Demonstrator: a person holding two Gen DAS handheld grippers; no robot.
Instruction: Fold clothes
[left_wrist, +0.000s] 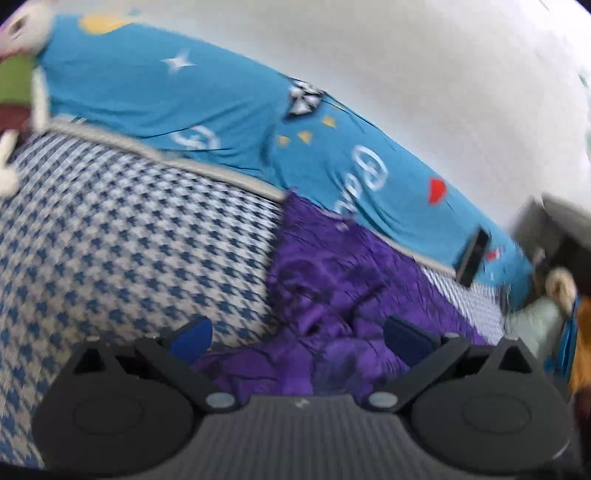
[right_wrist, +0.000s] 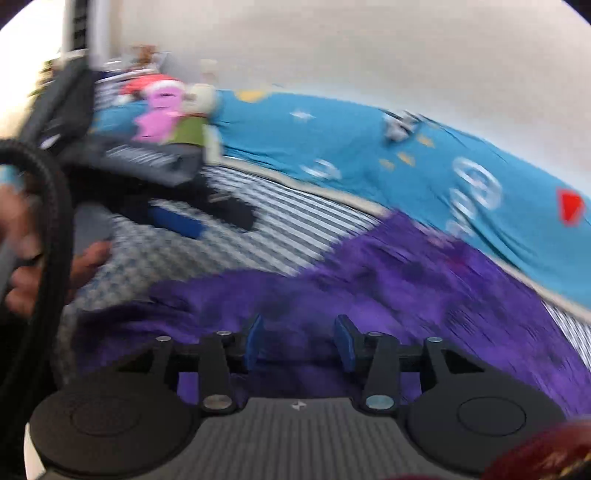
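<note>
A crumpled purple garment lies on a blue-and-white houndstooth bed cover. In the left wrist view my left gripper hovers open just above the garment's near edge, with nothing between its blue pads. In the right wrist view the same purple garment spreads under my right gripper, which is open with empty blue pads. The other gripper shows at the left over the bed cover, held by a hand. Both views are motion-blurred.
A blue printed blanket runs along the far side of the bed against a white wall. Plush toys sit at the bed's far left end. A dark phone-like object lies on the blanket at the right. Dark furniture stands at the right.
</note>
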